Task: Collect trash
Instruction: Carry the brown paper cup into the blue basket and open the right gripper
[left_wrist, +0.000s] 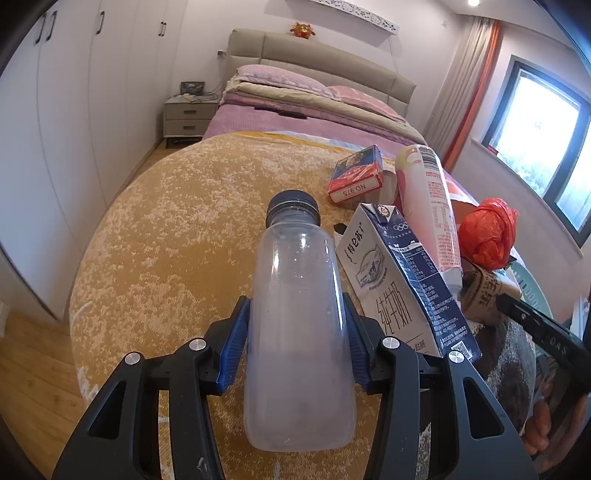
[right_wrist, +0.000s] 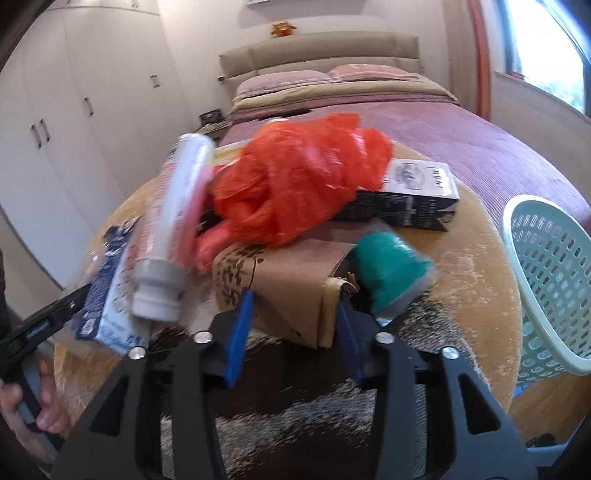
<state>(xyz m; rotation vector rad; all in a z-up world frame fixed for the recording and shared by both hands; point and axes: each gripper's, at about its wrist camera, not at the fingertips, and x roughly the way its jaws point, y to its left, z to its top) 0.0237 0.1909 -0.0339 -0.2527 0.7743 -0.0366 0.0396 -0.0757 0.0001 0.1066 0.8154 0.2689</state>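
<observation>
A bedroom clean-up in its early going: the left claw (left_wrist: 297, 328) is clenched around a clear plastic bottle (left_wrist: 299, 314) with a dark cap, held above the round, gold-covered tabletop (left_wrist: 166, 229). The right claw (right_wrist: 291, 332) straddles the corner of a brown paper package (right_wrist: 280, 291); whether its blue pads actually grip cannot be told. Most of the trash appears uncollected: a milk carton (left_wrist: 399, 291), a pink-and-white bottle (left_wrist: 432, 206), a crumpled red plastic bag (right_wrist: 303, 177), a red-and-blue box (left_wrist: 356, 173) and a teal cup (right_wrist: 391, 273). The pale green laundry basket (right_wrist: 550, 280) waits just off the tabletop's right edge. The left half lies open; the right is crowded.
</observation>
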